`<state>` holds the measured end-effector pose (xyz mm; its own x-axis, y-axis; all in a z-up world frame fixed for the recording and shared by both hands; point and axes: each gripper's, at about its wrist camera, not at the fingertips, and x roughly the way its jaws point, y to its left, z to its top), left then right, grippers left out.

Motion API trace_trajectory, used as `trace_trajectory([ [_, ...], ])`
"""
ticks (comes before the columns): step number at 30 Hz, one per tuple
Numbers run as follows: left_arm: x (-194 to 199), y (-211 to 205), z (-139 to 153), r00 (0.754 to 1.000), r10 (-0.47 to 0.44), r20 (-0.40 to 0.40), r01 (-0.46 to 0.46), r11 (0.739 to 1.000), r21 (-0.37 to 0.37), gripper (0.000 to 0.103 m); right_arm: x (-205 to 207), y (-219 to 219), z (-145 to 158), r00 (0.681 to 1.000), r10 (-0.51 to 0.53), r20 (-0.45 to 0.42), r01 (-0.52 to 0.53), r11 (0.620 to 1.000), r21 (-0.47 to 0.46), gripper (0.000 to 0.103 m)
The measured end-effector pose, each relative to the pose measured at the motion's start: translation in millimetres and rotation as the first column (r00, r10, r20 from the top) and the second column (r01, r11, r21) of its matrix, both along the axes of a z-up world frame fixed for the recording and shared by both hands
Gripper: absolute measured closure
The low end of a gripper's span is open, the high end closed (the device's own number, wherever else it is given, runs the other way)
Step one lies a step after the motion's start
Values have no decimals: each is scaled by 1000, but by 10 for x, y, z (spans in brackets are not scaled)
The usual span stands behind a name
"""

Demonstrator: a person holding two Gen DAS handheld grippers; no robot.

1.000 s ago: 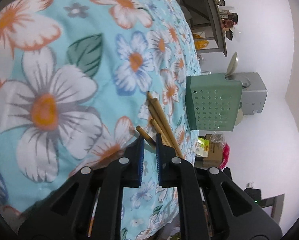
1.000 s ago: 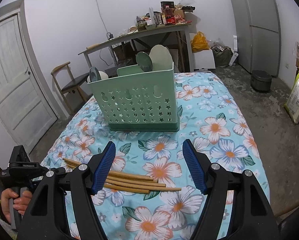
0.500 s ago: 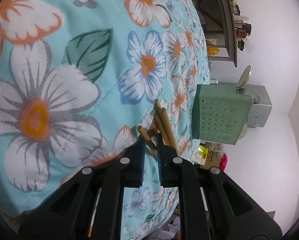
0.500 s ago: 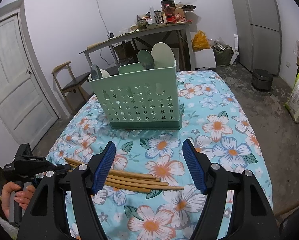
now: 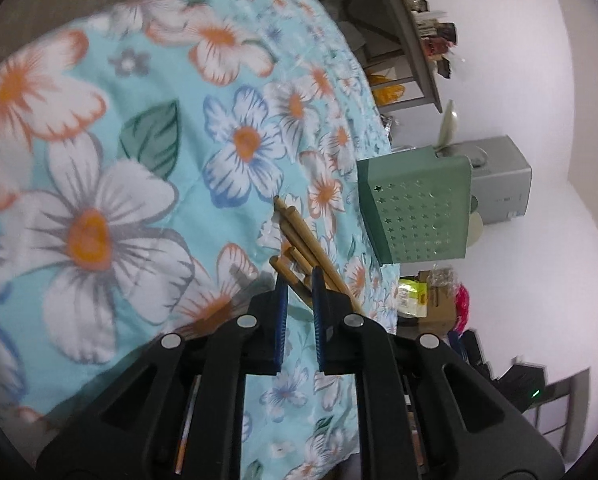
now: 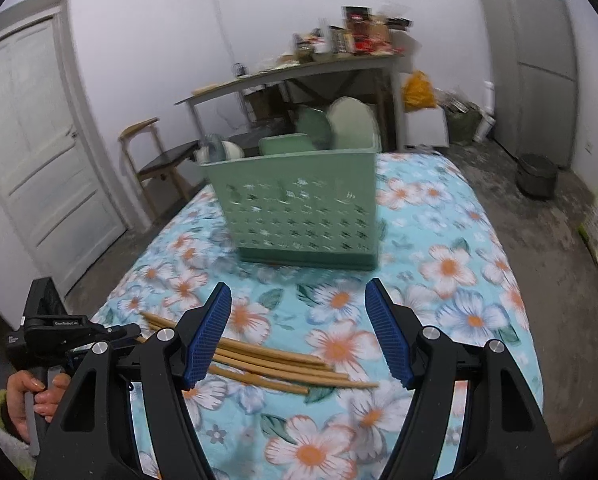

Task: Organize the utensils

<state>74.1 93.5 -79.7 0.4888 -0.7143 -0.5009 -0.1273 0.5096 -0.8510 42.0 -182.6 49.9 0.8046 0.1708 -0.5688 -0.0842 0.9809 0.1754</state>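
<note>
Chopsticks [image 6: 259, 364] lie bundled on the floral cloth [image 6: 451, 280] of a table, near the green caddy [image 6: 299, 212] holding pale spoons, in a bare white room with a door [image 6: 39, 168], fridge [image 6: 539, 52] and cluttered desk [image 6: 299, 72] (motion blur smears the caddy's star holes). The right gripper [image 6: 299, 336] hangs wide open above the sticks, holding nothing. The left gripper [image 5: 299, 300], gripped by a hand [image 6: 31, 400], is nearly closed on one chopstick [image 5: 287, 276] near its blunt end, the stick's far end hidden by its fingers.
</note>
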Motion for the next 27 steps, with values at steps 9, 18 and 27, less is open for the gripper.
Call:
trace_trajectory([
  [9, -167, 52, -8, 1000, -11, 22, 10, 998, 57, 90, 751, 821, -210, 851, 497, -171, -498, 866, 41, 66],
  [18, -269, 58, 4, 998, -36, 56, 30, 994, 102, 88, 1227, 1639, -629, 634, 672, -383, -737, 675, -38, 78],
  [27, -264, 50, 4, 997, -49, 65, 42, 994, 103, 88, 1344, 1771, -855, 606, 659, -446, -756, 651, -64, 87],
])
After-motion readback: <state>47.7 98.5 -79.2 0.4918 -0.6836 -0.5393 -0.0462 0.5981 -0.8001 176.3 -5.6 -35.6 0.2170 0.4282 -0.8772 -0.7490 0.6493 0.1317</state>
